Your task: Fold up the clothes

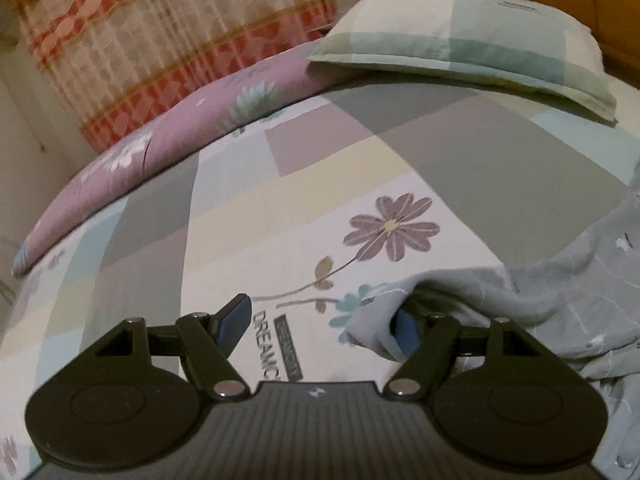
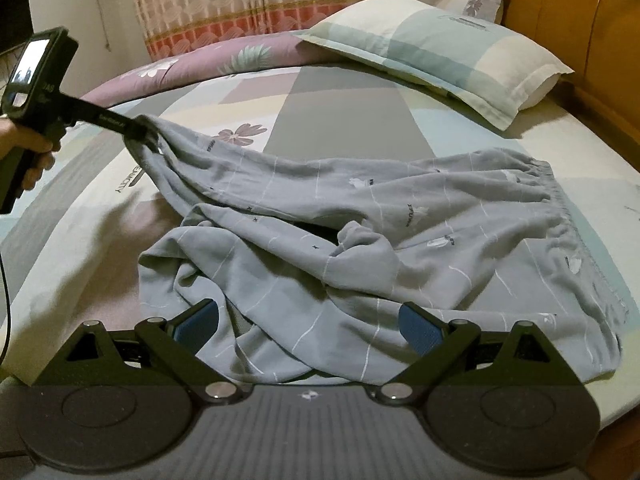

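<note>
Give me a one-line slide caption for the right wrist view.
Open right tongs hover over crumpled grey pyjama trousers on the bed, while the left tongs lift one trouser leg.

"DREAMCITY" printed, partly hidden, on the patchwork bedsheet (image 1: 276,344).

A bed sheet patterned in grey, pale yellow, mint and white patches, with printed purple flowers (image 1: 394,226) and dark lettering, covers the bed (image 2: 360,92). At its head lies a plump pillow in a checked green, cream and teal case (image 2: 440,44), with a second, grey floral pillow (image 2: 478,2) behind it against the orange-brown wooden headboard (image 2: 560,12). Along the far side stretches a rolled mauve quilt with white and teal flowers (image 1: 160,136). Behind it hangs a beige curtain with red-orange woven bands (image 1: 160,40).
</note>
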The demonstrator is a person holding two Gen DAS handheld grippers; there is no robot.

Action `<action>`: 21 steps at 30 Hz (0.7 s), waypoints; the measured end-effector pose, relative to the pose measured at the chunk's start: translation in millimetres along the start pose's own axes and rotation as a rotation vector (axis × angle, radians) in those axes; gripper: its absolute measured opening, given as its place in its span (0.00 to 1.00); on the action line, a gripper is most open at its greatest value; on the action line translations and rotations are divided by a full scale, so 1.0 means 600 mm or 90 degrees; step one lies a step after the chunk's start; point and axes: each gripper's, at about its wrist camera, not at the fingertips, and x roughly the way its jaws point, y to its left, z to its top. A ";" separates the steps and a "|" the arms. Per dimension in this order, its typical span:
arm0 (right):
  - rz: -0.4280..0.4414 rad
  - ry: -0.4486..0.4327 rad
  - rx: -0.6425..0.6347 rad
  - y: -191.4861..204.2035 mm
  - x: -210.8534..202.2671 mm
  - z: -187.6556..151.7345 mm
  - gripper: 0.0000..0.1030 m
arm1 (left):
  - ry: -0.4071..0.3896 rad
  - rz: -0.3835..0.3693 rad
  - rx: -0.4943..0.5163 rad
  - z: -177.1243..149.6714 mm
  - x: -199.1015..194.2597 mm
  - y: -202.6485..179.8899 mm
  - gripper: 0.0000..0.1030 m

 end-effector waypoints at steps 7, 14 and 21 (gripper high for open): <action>0.005 0.002 0.009 -0.010 0.002 -0.003 0.96 | -0.051 -0.031 0.030 0.049 -0.012 -0.051 0.72; 0.023 0.007 0.017 -0.024 0.010 -0.005 1.00 | -0.089 -0.113 0.078 0.107 -0.024 -0.141 0.72; 0.046 0.004 0.007 -0.032 0.013 -0.006 1.00 | -0.043 -0.156 0.092 0.065 -0.025 -0.155 0.72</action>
